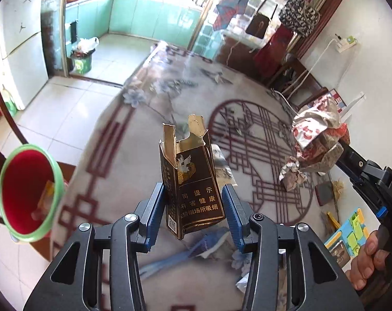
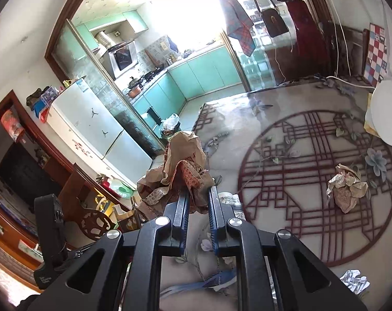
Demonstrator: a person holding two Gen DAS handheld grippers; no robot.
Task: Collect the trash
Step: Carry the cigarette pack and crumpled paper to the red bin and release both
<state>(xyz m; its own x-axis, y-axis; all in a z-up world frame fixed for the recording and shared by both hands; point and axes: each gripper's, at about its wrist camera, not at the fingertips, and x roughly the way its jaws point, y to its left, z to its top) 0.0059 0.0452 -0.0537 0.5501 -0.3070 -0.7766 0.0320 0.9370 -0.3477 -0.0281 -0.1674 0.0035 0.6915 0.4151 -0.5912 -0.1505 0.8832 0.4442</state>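
My left gripper [image 1: 194,207] is shut on a torn dark cigarette box [image 1: 193,181] and holds it upright above the patterned table [image 1: 133,140]. A red bin with a green rim [image 1: 27,194] stands at the left, below the table edge, with some trash inside. My right gripper [image 2: 199,202] is shut on a crumpled brown paper wad [image 2: 183,171]; it also shows in the left wrist view [image 1: 317,140], raised at the right. Another crumpled paper ball [image 2: 347,189] lies on the table at the right, also seen in the left wrist view [image 1: 291,176].
A small white crumpled scrap [image 2: 356,281] lies near the table's front right. A blue fly swatter [image 2: 209,282] lies on the table under the grippers. A white object [image 2: 387,114] stands at the table's right edge. The tiled floor [image 1: 66,108] and a kitchen lie beyond.
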